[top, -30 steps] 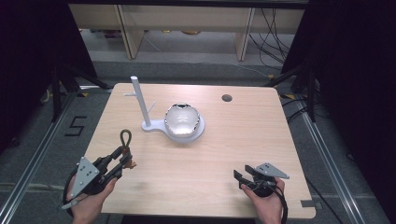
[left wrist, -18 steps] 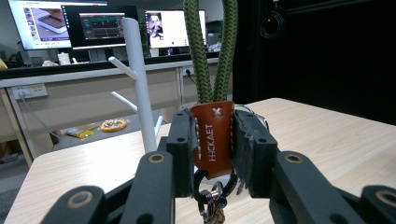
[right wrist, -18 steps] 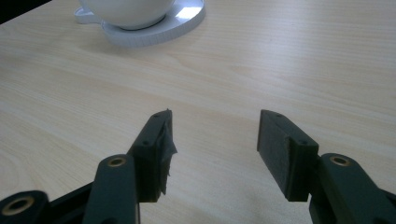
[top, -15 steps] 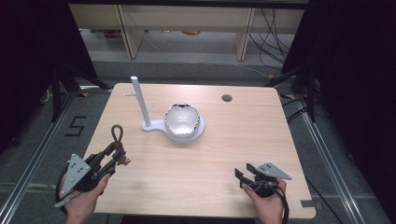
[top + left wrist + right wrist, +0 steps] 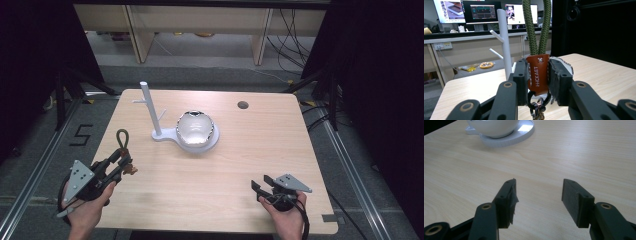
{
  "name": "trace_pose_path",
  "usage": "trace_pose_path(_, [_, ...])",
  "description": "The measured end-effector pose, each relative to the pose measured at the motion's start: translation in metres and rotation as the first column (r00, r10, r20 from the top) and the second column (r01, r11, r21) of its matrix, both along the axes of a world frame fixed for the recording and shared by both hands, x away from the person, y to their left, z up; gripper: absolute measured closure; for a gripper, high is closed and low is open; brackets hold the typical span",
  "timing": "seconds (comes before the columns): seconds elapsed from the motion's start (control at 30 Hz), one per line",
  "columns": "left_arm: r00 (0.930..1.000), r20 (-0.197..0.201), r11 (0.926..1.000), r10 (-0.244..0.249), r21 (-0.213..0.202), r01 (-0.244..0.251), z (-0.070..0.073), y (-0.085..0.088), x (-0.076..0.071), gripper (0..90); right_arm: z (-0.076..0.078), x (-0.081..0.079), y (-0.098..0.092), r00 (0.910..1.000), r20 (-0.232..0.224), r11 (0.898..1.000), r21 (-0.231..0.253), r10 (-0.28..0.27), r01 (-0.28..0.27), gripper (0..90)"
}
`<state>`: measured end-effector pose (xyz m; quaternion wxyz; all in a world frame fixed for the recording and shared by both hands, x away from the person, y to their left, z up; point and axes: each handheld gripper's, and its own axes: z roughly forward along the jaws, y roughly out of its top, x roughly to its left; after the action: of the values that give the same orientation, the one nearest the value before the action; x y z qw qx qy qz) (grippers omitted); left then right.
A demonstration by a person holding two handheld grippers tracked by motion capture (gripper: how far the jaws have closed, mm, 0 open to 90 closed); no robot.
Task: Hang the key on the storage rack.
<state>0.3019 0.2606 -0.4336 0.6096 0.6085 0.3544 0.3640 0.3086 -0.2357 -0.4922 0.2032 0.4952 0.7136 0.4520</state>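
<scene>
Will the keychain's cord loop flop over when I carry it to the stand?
Probably not much. The cord loop stands upright above the leather tab clamped in the left gripper, so it looks fairly stiff. The metal ring hanging below will likely swing. The thin stand may tip if bumped.

Left hand (image 5: 89, 210) comes in at the table's near left corner, forearm from the bottom edge. It carries the left gripper (image 5: 119, 161), angled up and toward the far right. The 2 jaws are clamped on the brown leather tab of a keychain (image 5: 538, 74), pads pressing both faces.

Right hand (image 5: 289, 214) sits low at the near right edge. Right gripper (image 5: 256, 189) points left, level over the tabletop, its 2 jaws spread wide with nothing between them.
</scene>
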Motion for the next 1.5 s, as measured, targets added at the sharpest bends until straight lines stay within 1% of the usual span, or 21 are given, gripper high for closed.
trace_pose_path(0.03, [1.0000, 0.002, 1.0000, 0.000, -0.001, 0.000, 0.000, 0.000, 0.001, 68.6, 0.001, 0.000, 0.000, 1.0000, -0.001, 1.000, -0.005, -0.002, 0.002, 46.4])
trace_pose_path(0.07, [1.0000, 0.003, 1.0000, 0.000, 0.000, 0.000, 0.001, 0.000, 0.001, 68.6, 0.000, -0.001, 0.002, 0.9998, -0.003, 1.000, 0.006, -0.022, 0.022, 46.4])
trace_pose_path(0.1, [1.0000, 0.005, 1.0000, 0.000, 0.006, 0.000, 0.002, 0.001, 0.002, 68.6, 0.001, -0.002, 0.002, 0.9998, -0.009, 1.000, 0.004, -0.019, 0.019, 46.4])
trace_pose_path(0.13, [1.0000, 0.003, 1.0000, 0.001, -0.002, -0.001, 0.002, 0.001, 0.003, 68.6, 0.000, -0.001, 0.002, 0.9998, 0.001, 1.000, -0.001, -0.018, 0.018, 46.4])
trace_pose_path(0.17, [1.0000, 0.001, 1.0000, 0.002, -0.004, -0.002, 0.003, 0.001, 0.004, 68.6, 0.000, 0.000, 0.000, 1.0000, 0.006, 1.000, -0.005, 0.006, -0.006, 46.4])
trace_pose_path(0.27, [1.0000, 0.002, 1.0000, 0.003, 0.001, -0.003, 0.004, 0.001, 0.005, 68.6, 0.000, 0.000, 0.000, 1.0000, 0.004, 1.000, -0.001, 0.007, -0.007, 46.4])
trace_pose_path(0.3, [1.0000, 0.003, 1.0000, 0.002, 0.000, -0.002, 0.005, 0.001, 0.006, 68.6, 0.001, -0.001, 0.002, 1.0000, -0.004, 1.000, 0.008, -0.005, 0.005, 46.3])
trace_pose_path(0.33, [1.0000, 0.003, 1.0000, 0.002, 0.001, -0.002, 0.005, 0.001, 0.007, 68.6, 0.000, 0.000, 0.002, 0.9998, 0.002, 1.000, -0.002, -0.019, 0.019, 46.3])
trace_pose_path(0.4, [1.0000, 0.002, 1.0000, 0.003, 0.001, -0.003, 0.005, 0.000, 0.008, 68.6, 0.000, 0.000, 0.002, 0.9999, 0.008, 1.000, -0.008, -0.014, 0.014, 46.3])
trace_pose_path(0.43, [1.0000, 0.005, 1.0000, 0.002, 0.006, -0.002, 0.006, 0.001, 0.009, 68.6, 0.001, -0.001, 0.002, 1.0000, -0.001, 1.000, 0.009, -0.006, 0.006, 46.3])
trace_pose_path(0.47, [1.0000, 0.004, 1.0000, 0.002, 0.003, -0.002, 0.006, 0.001, 0.010, 68.6, 0.000, 0.000, 0.001, 1.0000, 0.007, 1.000, -0.002, 0.003, -0.003, 46.3])
trace_pose_path(0.5, [1.0000, 0.000, 1.0000, 0.004, -0.006, -0.004, 0.006, 0.001, 0.011, 68.6, 0.000, 0.000, 0.001, 1.0000, 0.008, 1.000, 0.000, 0.004, -0.004, 46.3])
trace_pose_path(0.63, [1.0000, -0.002, 1.0000, 0.004, -0.003, -0.004, 0.007, 0.002, 0.014, 68.6, 0.000, 0.000, 0.001, 1.0000, 0.005, 1.000, 0.002, 0.004, -0.004, 46.3])
trace_pose_path(0.7, [1.0000, -0.005, 0.9999, 0.006, -0.009, -0.006, 0.007, 0.002, 0.015, 68.6, 0.000, 0.000, 0.001, 1.0000, 0.008, 1.000, 0.007, 0.005, -0.006, 46.3])
trace_pose_path(0.77, [0.9999, -0.006, 0.9999, 0.009, -0.008, -0.009, 0.008, 0.003, 0.016, 68.6, 0.000, 0.000, 0.002, 1.0000, 0.008, 1.000, -0.001, 0.003, -0.003, 46.2])
trace_pose_path(0.9, [0.9999, -0.010, 0.9998, 0.013, -0.014, -0.013, 0.008, 0.004, 0.019, 68.6, 0.000, 0.000, 0.002, 1.0000, 0.004, 1.000, 0.001, 0.007, -0.007, 46.1])
trace_pose_path(1.03, [0.9998, -0.011, 0.9998, 0.013, -0.013, -0.014, 0.008, 0.002, 0.023, 68.6, -0.001, 0.001, 0.001, 0.9999, 0.010, 1.000, -0.003, 0.006, -0.006, 46.1])
trace_pose_path(1.2, [0.9998, -0.011, 0.9997, 0.014, -0.018, -0.014, 0.010, 0.001, 0.028, 68.6, 0.000, 0.000, 0.002, 1.0000, 0.005, 1.000, 0.002, 0.006, -0.006, 46.1])
trace_pose_path(1.4, [0.9998, -0.013, 0.9999, 0.012, -0.010, -0.012, 0.012, 0.000, 0.032, 68.6, 0.000, 0.000, 0.002, 1.0000, 0.006, 1.000, 0.002, 0.006, -0.006, 46.1])
trace_pose_path(1.43, [0.9998, -0.013, 0.9999, 0.013, -0.008, -0.013, 0.012, 0.000, 0.033, 68.6, 0.000, 0.000, 0.001, 1.0000, 0.005, 1.000, -0.009, 0.004, -0.004, 46.1])
trace_pose_path(1.5, [0.9998, -0.012, 0.9999, 0.013, -0.003, -0.013, 0.013, 0.000, 0.035, 68.6, 0.000, 0.000, 0.002, 1.0000, 0.002, 1.000, -0.008, 0.003, -0.003, 46.1])
